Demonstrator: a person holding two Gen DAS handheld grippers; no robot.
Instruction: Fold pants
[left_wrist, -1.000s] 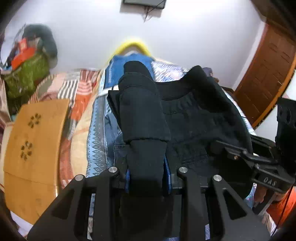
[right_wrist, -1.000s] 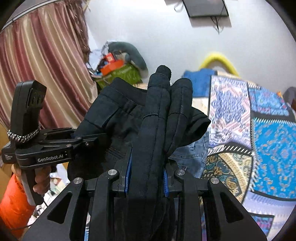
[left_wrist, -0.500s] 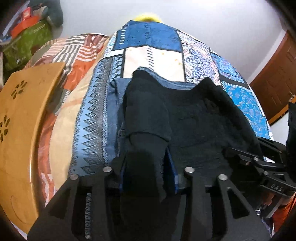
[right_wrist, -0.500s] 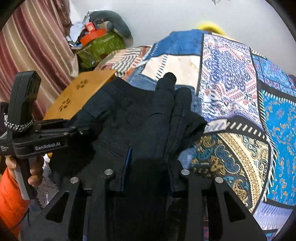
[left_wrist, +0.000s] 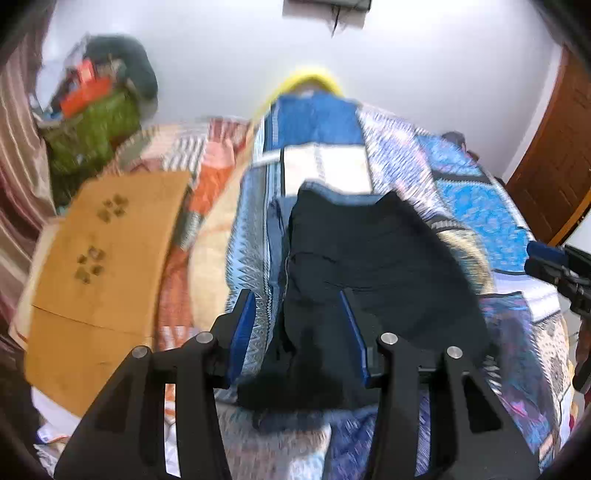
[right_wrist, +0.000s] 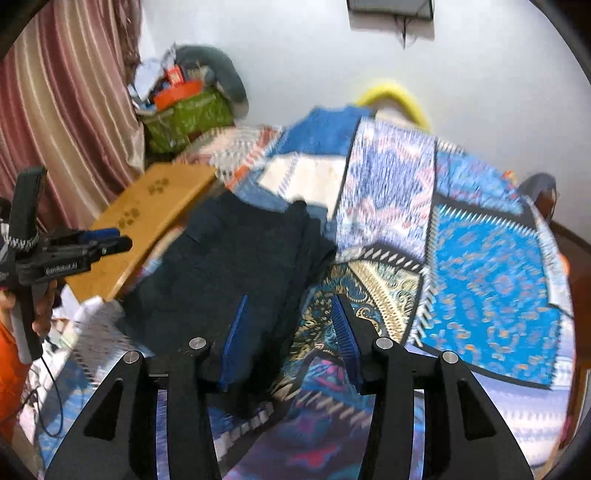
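Ahead of the left wrist camera, the left gripper has its blue-padded fingers spread wide with nothing clamped; the folded black pants lie flat on the patterned bedspread, their near edge reaching in between the two pads. Beneath the far end of the pants a strip of blue denim peeks out. Off to the left sits a wooden board, and farther back a green bag stuffed with orange and mixed items, too blurred to name. At the right edge the right gripper shows only partly.

From the right wrist camera, the right gripper is likewise spread apart and holds nothing; the pants rest on the bedspread, with their right edge lying between the fingers. The left gripper, hand-held, hovers beside the wooden board. Behind, the green bag carries an orange tub and clutter on top.
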